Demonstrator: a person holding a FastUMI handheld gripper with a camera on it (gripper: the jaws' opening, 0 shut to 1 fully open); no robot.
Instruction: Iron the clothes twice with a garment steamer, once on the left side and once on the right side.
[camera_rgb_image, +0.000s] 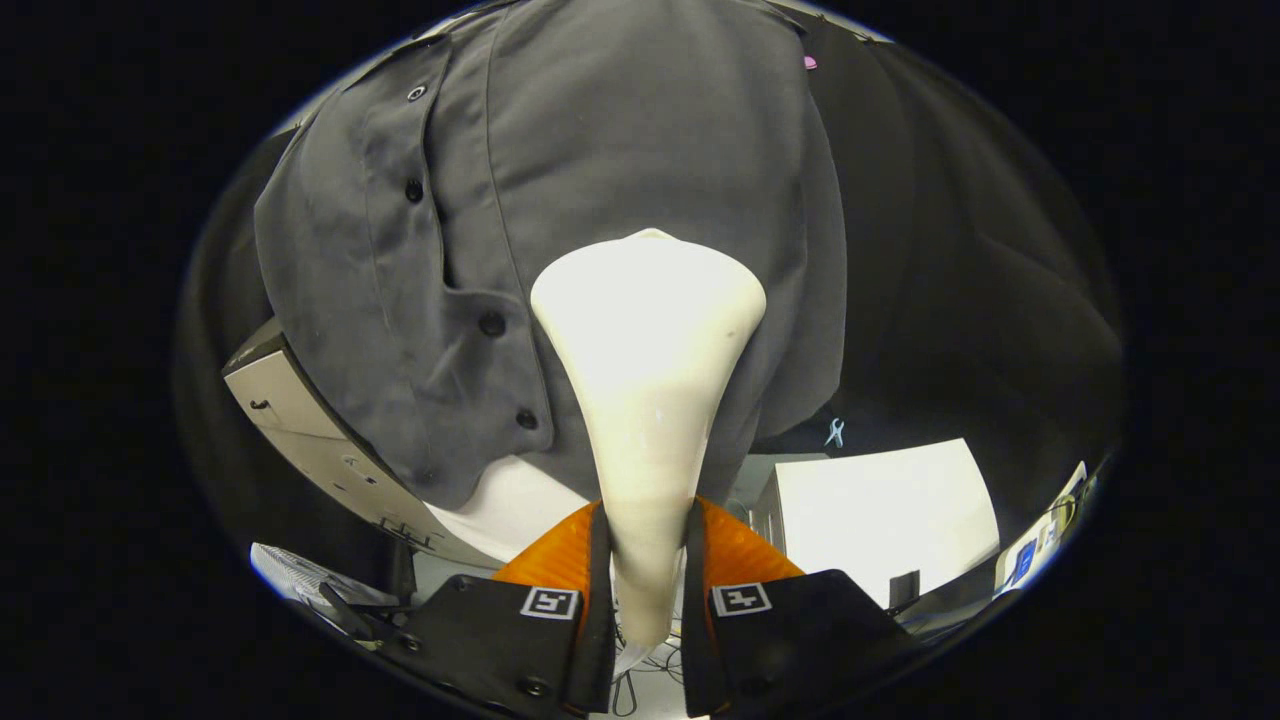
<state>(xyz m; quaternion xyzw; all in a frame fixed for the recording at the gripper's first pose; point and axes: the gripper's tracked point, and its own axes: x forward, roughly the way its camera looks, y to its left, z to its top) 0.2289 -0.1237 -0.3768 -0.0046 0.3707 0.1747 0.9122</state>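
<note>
Closed on the narrow neck of the garment steamer (645, 400), the gripper (645, 590), with both jaws pressing the cream handle from either side and hardly any gap left beyond the handle's own width. Flaring from that slim neck to a broad head beyond the fingers, and laid against or just short of the grey shirt (600, 180); actual contact hidden behind the head. Hanging upright in front of the dark booth cloth, the shirt, its button placket (415, 190) off to the left of the steamer head and its hem falling just above the pale counter (880, 510) below. Head currently over the panel right of the placket, so probably one of the two passes in hand, though which one impossible to say. Rigid, smooth plastic on the steamer: likely slick under the pads and top-heavy toward the wide head, so best held low on the neck exactly as now, squeezed firmly to stop it twisting. Soft, light and loose on the shirt's part: apt to swing away or bunch under pressure, so a light, steady stroke along the cloth advisable, clear of the hard buttons.
</note>
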